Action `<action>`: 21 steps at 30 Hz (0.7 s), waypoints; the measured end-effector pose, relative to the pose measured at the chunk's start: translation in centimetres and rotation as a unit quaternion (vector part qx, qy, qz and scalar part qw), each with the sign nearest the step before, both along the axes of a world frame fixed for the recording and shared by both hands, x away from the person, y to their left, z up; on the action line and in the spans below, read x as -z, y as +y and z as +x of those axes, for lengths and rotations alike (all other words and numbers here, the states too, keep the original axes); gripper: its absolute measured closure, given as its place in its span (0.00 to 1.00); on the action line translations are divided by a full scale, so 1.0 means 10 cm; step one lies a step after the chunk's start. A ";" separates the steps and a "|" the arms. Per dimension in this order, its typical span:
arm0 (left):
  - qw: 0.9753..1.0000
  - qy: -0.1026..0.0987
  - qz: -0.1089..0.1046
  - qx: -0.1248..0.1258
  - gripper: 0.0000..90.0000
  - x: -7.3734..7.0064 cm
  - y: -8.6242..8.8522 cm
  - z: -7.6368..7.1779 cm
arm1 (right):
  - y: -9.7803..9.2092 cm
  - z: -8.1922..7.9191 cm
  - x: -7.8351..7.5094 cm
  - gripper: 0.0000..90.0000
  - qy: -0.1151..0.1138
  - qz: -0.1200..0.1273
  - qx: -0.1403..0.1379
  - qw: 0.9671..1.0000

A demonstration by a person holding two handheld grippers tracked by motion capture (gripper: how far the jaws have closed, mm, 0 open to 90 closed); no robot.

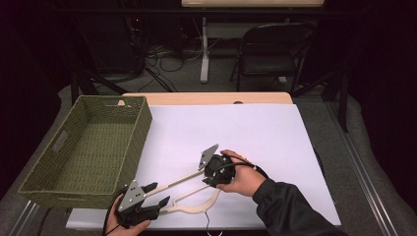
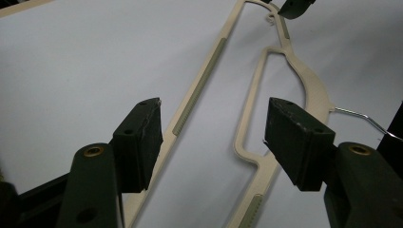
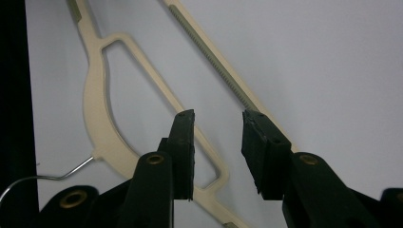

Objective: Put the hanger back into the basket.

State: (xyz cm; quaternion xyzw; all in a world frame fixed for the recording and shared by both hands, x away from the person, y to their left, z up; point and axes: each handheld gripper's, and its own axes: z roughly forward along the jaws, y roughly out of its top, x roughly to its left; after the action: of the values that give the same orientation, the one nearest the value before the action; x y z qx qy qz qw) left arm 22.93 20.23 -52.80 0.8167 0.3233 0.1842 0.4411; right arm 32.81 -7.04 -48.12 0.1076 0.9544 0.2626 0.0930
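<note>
A green woven basket point(image 1: 88, 147) is seen at the desk's left edge, beside a cream hanger point(image 1: 196, 194) laid flat on the white sheet point(image 1: 255, 132). The left gripper point(image 1: 153, 193) is held over one end, fingers point(image 2: 142, 137) spread; the right gripper point(image 1: 209, 172), fingers point(image 3: 183, 152) likewise parted, is poised over the other. Both ends would best be pinched evenly before the hanger is lifted level.

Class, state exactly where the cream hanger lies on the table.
In the high view the hanger lies flat on the white sheet near the front edge, between the left gripper and right gripper, right of the green basket.
</note>
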 end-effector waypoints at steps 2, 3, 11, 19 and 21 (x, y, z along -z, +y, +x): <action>1.000 0.002 -0.002 -0.002 0.42 0.00 0.00 0.00 | 0.06 0.03 -0.01 0.72 0.002 -0.017 -0.014 1.000; 1.000 0.001 -0.001 -0.001 0.42 0.00 0.01 0.00 | 0.09 0.05 -0.01 0.72 0.008 -0.024 -0.019 1.000; 1.000 0.003 -0.002 -0.001 0.42 0.00 0.01 0.01 | 0.27 0.16 0.10 0.68 0.040 -0.087 -0.064 0.993; 1.000 0.002 -0.004 -0.002 0.42 0.00 0.02 0.00 | 0.41 0.16 0.26 0.69 0.056 -0.120 -0.103 0.986; 1.000 0.002 -0.003 -0.001 0.42 0.00 0.02 0.01 | 0.43 0.16 0.28 0.70 0.059 -0.129 -0.108 0.984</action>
State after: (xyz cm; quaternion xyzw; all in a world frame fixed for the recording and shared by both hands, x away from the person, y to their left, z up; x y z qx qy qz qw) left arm 22.99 20.44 -52.81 0.8153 0.3256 0.1823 0.4427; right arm 34.43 -2.77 -50.92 0.0063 0.9901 0.1388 0.0208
